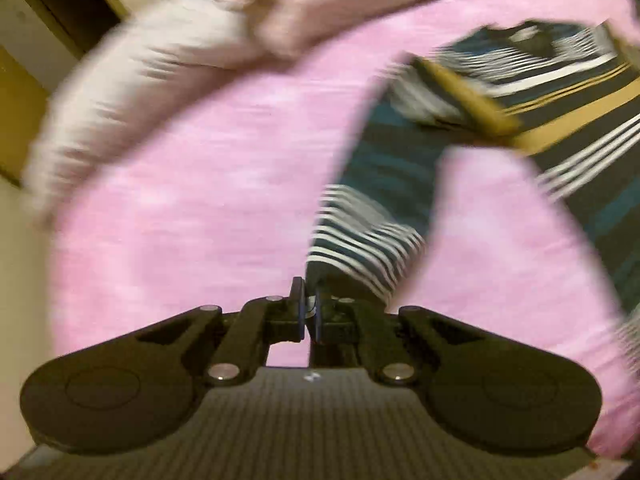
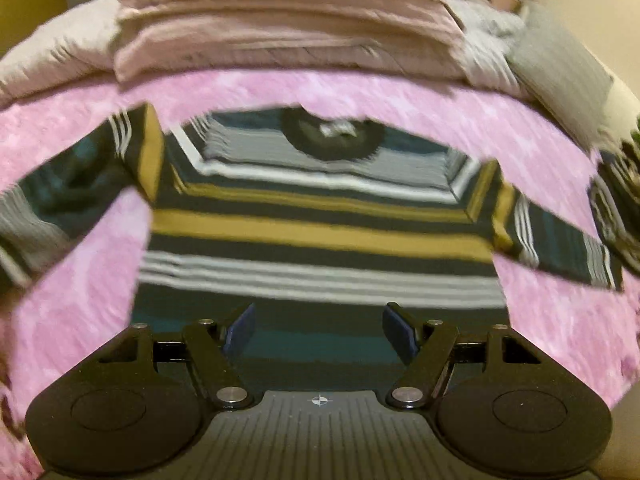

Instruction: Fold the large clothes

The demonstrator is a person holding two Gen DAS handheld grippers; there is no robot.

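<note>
While the left claw (image 1: 308, 304) pinches the striped sweater's (image 2: 320, 216) cuff, right claw (image 2: 320, 328) wide, empty.

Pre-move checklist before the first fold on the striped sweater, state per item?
1. Striped sweater spread flat on pink blanket, sleeves out: ok.
2. Left hand-held gripper shut at the sleeve cuff: ok.
3. Cuff fabric actually pinched: cannot tell, blurred.
4. Right hand-held gripper open over the hem: ok.
5. Right gripper holding fabric: not ok, nothing between the fingers.
6. Folded bedding clear of sweater: ok.
</note>
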